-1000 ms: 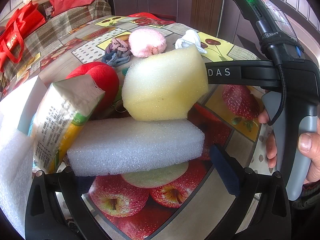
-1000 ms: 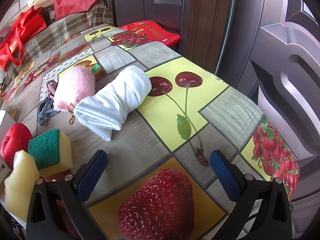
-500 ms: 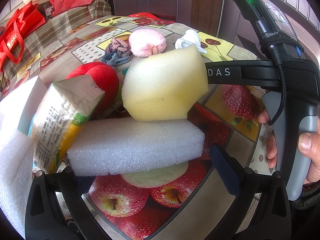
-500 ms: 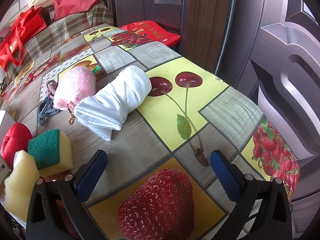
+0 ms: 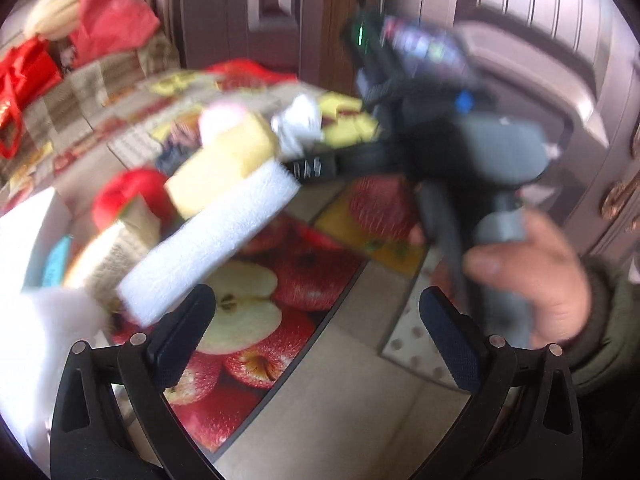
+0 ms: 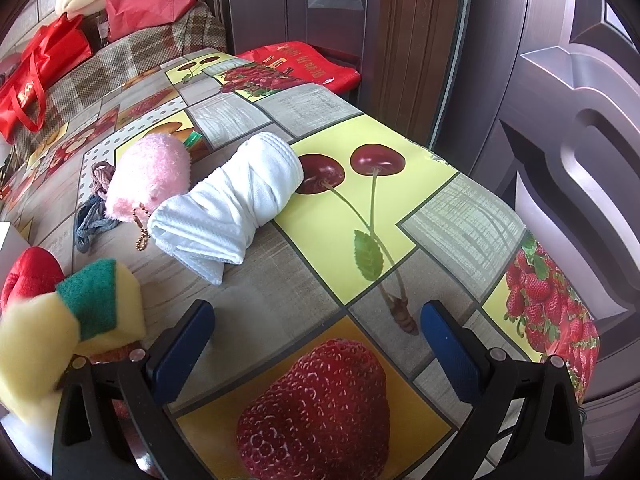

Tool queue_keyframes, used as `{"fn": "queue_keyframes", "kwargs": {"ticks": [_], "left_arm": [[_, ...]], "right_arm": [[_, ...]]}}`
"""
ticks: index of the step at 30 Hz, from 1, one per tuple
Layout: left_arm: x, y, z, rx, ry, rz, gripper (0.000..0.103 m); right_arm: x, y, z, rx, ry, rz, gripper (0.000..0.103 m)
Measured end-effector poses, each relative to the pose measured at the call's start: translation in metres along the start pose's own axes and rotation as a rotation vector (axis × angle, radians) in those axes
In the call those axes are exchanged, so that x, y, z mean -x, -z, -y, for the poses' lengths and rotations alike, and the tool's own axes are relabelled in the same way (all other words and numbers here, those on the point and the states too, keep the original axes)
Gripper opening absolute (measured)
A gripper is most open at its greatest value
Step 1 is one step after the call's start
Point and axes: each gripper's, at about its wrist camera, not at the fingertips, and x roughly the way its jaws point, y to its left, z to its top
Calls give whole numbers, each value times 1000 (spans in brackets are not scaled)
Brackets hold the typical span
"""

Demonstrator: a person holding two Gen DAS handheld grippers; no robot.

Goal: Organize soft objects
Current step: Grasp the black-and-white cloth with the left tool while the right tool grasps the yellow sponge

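White foam block (image 5: 208,248) blurred beside left fingers (image 5: 188,336), spread wide, gripping nothing. Right fingers (image 6: 180,352) likewise wide, empty, above towel-strewn (image 6: 228,204) tabletop (image 6: 460,220).

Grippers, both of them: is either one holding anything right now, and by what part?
Nothing is held. The left gripper is open over the apple print, the white foam block beyond its fingers. The right gripper is open above the tablecloth.

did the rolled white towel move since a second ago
No. In the right wrist view the rolled white towel lies as before, its far end just touching the printed cherries on the tablecloth, with the pink plush beside it.
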Motion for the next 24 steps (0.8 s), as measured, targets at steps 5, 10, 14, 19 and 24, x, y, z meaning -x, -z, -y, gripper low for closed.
{"fn": "queue_keyframes", "kwargs": {"ticks": [5, 10, 14, 19, 24], "left_arm": [[55, -3, -8, 60, 51, 169, 103], [122, -13, -45, 186, 51, 349, 103], [166, 1, -92, 276, -29, 430, 103], [167, 24, -108, 271, -166, 295, 103], [126, 44, -93, 243, -143, 121, 103]], "right_arm": [[0, 0, 0, 1, 1, 0, 103], [0, 0, -1, 1, 1, 0, 103], [0, 0, -1, 0, 1, 0, 103], [0, -1, -1, 1, 1, 0, 103], [0, -1, -1, 1, 1, 0, 103]]}}
